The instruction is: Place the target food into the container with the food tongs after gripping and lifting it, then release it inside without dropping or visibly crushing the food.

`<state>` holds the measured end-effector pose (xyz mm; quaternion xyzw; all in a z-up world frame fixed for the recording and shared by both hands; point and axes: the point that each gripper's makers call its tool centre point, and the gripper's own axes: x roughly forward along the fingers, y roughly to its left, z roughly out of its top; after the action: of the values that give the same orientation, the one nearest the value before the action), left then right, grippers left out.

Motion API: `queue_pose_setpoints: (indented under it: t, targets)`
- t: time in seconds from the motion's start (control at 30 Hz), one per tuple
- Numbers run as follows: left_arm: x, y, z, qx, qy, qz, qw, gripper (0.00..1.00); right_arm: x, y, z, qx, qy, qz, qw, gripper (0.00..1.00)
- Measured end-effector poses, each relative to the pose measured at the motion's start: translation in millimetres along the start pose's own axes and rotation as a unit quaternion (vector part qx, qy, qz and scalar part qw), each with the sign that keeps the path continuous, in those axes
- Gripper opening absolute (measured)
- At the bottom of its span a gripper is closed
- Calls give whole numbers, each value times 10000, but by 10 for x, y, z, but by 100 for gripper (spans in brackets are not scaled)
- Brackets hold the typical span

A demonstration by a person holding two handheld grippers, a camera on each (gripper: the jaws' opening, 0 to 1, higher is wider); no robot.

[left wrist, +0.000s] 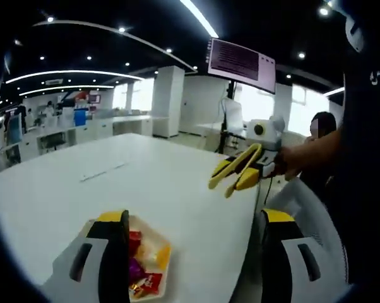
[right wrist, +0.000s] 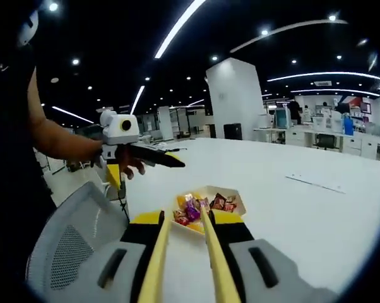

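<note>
Yellow two-armed food tongs [right wrist: 189,252] held in right gripper [right wrist: 189,243], arms slightly apart, holding nothing. Wrapped candies [right wrist: 202,207] lying in white angular tray [right wrist: 237,192] on white table [right wrist: 303,208]. Left gripper [left wrist: 193,252] wide apart, empty. Advised: lower tips astride one candy, squeeze gently.

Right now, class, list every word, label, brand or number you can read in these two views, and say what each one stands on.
None can be read.
Hanging monitor: rows of text, too small and blurred.
Candy wrappers in the white tray: printed, but too small.
Red-and-blue sign on the far wall: blurred.
Yellow tongs and the white table: no lettering visible.
</note>
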<state>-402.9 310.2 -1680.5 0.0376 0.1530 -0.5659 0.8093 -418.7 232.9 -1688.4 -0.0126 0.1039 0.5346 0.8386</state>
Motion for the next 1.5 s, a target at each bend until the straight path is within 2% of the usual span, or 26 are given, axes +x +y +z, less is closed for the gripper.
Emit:
queue_pose_setpoints:
  t: [0.07,0.13,0.27,0.37,0.53,0.67,0.9,1.13,1.2,1.27,1.5]
  targets:
    - [36,-14,-22,186,112,-68,9997,75,34,63,93,29,-121,286,9995,27]
    - [81,-86,-22,200,186,-259,9993,71,62,160,177,84,-194,616,9979,27]
    - [146,-208,44,302,235,-542,9978,60,142,251,224,-18,-205,881,9959,27]
    - [181,-257,76,363,258,-693,9966,58,197,302,229,-57,-203,1024,9945,27]
    - [194,-337,58,402,318,-944,9942,49,258,346,245,-67,-168,1256,9919,27]
    - [186,-405,65,454,319,-1090,9925,37,281,383,269,-78,-148,1404,9900,27]
    - [184,-453,76,560,356,-1210,9904,25,309,425,261,-75,-138,1548,9878,27]
    - [176,-485,63,758,426,-1233,9885,21,311,449,226,13,-70,1601,9871,26]
    - [190,-477,43,649,514,-1170,9897,18,317,438,210,37,-13,1573,9875,25]
    - [218,-431,10,846,596,-1048,9891,14,332,415,170,9,93,1513,9884,24]
    - [191,-338,30,1029,671,-823,9890,3,306,361,121,226,212,1411,9895,24]
